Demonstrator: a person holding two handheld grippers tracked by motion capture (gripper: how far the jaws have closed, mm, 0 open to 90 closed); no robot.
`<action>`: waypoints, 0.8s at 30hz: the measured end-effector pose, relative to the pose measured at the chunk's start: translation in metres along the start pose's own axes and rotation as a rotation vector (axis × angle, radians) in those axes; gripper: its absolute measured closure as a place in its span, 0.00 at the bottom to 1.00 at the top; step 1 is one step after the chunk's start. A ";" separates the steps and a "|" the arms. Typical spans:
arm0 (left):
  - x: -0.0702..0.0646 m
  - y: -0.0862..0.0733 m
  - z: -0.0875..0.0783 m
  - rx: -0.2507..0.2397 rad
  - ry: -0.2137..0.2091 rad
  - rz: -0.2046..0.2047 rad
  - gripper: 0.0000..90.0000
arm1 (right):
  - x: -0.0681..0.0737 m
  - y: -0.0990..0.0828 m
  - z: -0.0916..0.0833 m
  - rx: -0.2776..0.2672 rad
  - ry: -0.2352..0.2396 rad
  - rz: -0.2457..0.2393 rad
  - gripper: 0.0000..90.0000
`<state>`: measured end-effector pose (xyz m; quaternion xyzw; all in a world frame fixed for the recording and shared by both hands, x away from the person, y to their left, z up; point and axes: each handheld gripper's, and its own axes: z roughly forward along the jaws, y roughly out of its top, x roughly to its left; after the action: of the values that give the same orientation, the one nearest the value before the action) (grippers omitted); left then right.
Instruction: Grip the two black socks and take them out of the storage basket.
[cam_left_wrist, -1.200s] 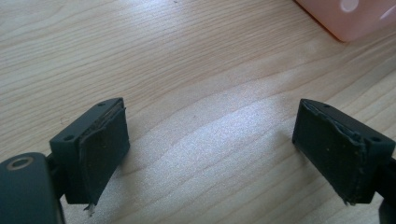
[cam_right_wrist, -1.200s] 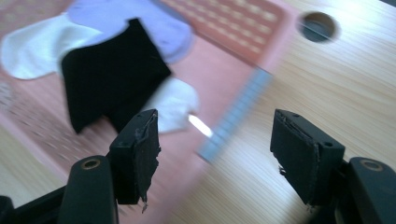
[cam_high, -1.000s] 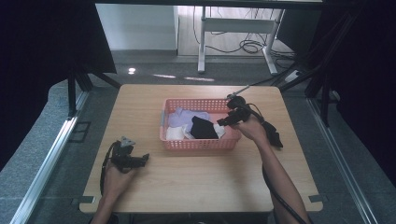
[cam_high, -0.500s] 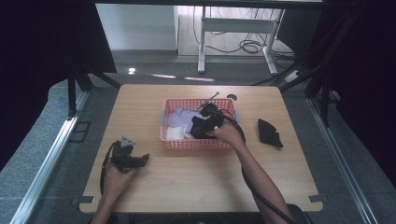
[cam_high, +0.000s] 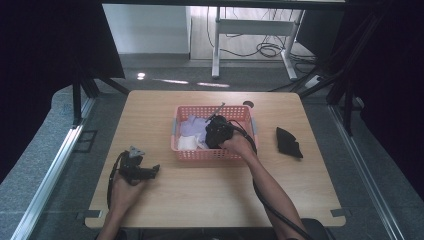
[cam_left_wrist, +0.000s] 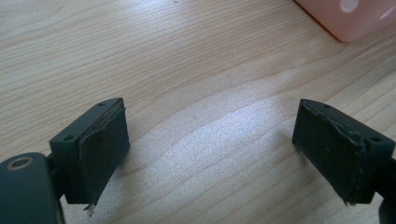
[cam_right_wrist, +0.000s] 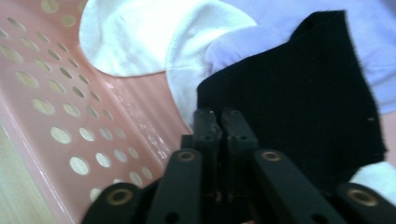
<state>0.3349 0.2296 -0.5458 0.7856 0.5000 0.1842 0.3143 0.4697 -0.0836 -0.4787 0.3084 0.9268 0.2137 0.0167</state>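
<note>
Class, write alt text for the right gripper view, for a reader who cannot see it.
The right tongs, jaws pressed together, reach into a pink perforated basket at the edge of a black cloth. White cloth and pale lilac cloth lie beside and beneath the black one.

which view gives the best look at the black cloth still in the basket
The right gripper view: the black cloth lies close up just beyond the shut fingers, against white and lilac cloths. In the high view the right gripper covers that spot in the pink basket. The left gripper view shows bare table and a basket corner.
</note>
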 end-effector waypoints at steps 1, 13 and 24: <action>0.000 0.000 0.000 0.000 0.000 0.000 0.12 | -0.001 0.000 -0.004 -0.014 -0.004 0.000 0.98; 0.000 0.000 0.000 0.000 0.000 0.000 0.12 | -0.008 0.006 -0.055 -0.148 -0.041 0.015 0.98; 0.000 0.000 0.001 -0.006 0.001 -0.003 0.12 | -0.013 0.013 -0.102 -0.240 -0.087 0.020 0.98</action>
<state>0.3352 0.2292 -0.5462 0.7840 0.5006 0.1856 0.3168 0.4711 -0.1215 -0.3817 0.3223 0.8898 0.3098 0.0914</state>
